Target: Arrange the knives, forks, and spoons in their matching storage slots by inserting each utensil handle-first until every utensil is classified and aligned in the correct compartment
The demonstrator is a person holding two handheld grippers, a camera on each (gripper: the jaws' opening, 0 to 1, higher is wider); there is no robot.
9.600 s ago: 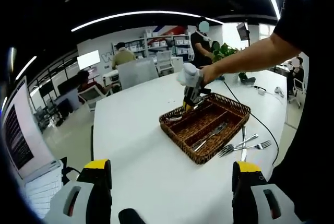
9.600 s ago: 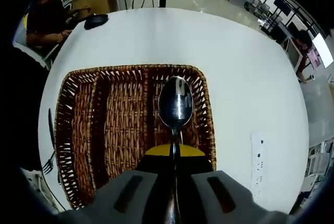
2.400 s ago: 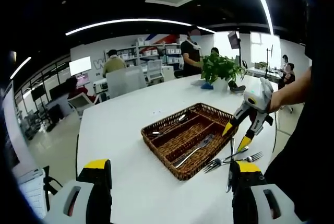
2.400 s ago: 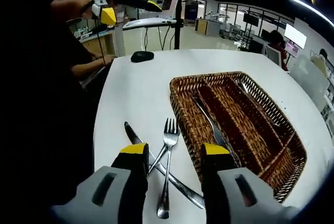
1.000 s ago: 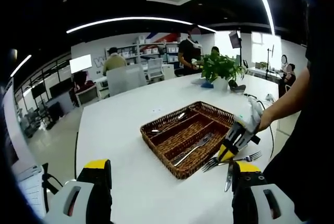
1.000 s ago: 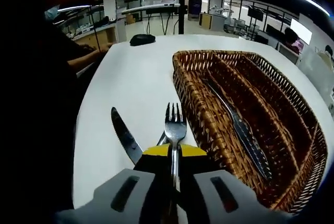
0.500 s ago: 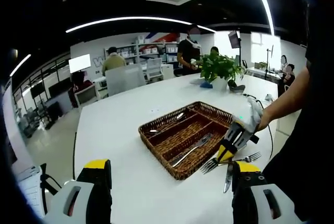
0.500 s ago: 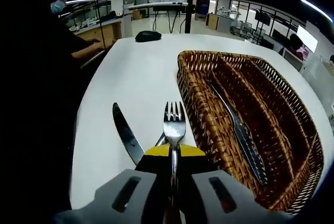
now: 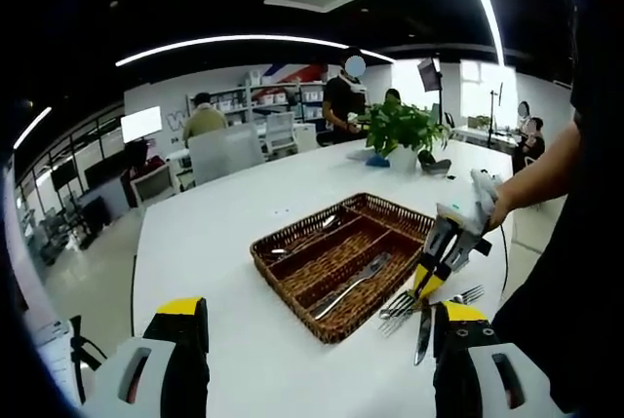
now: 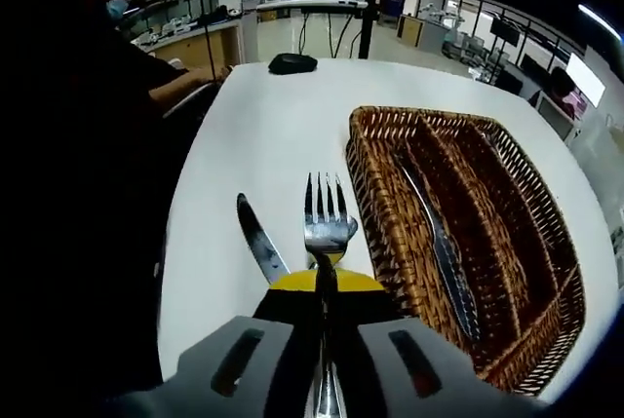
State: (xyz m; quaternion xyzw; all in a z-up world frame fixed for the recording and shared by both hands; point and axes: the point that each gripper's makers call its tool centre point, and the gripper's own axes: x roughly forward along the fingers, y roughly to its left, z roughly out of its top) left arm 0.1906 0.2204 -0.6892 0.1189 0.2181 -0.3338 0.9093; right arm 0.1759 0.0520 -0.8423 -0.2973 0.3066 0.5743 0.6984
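Lifted now: compared with a second ago, the fork (image 10: 327, 225) pinched in the right gripper (image 10: 325, 291) sits higher off the white table (image 10: 263, 135), with the camera pulled up and back a bit, so the basket reads smaller.

Right gripper view, near to far. The yellow-tipped jaws are clenched on the fork's neck, tines sticking straight out past the tips and the handle running back between the jaws. That hold makes sense to me: the handle end stays free to go into a slot first. Just left of the jaws, a knife (image 10: 259, 238) lies flat on the table, blade pointing away. Right of the jaws and ahead is the wicker basket (image 10: 371, 184), with long compartments; one already has a knife (image 10: 436, 243) lying along it. Past the basket, a dark mouse (image 10: 291, 63) sits near the table's far edge.

Left gripper view: the left gripper (image 9: 317, 325) is held back with its jaws spread wide and nothing between them. Ahead and to the right of them, the right gripper (image 9: 436, 267) hangs over another fork (image 9: 458, 295) and the knife (image 9: 422, 321) on the table, just beside the basket (image 9: 292, 286). A spoon (image 9: 297, 241) rests in the far compartment.

My guess is the next step is swinging the fork over to its own slot.
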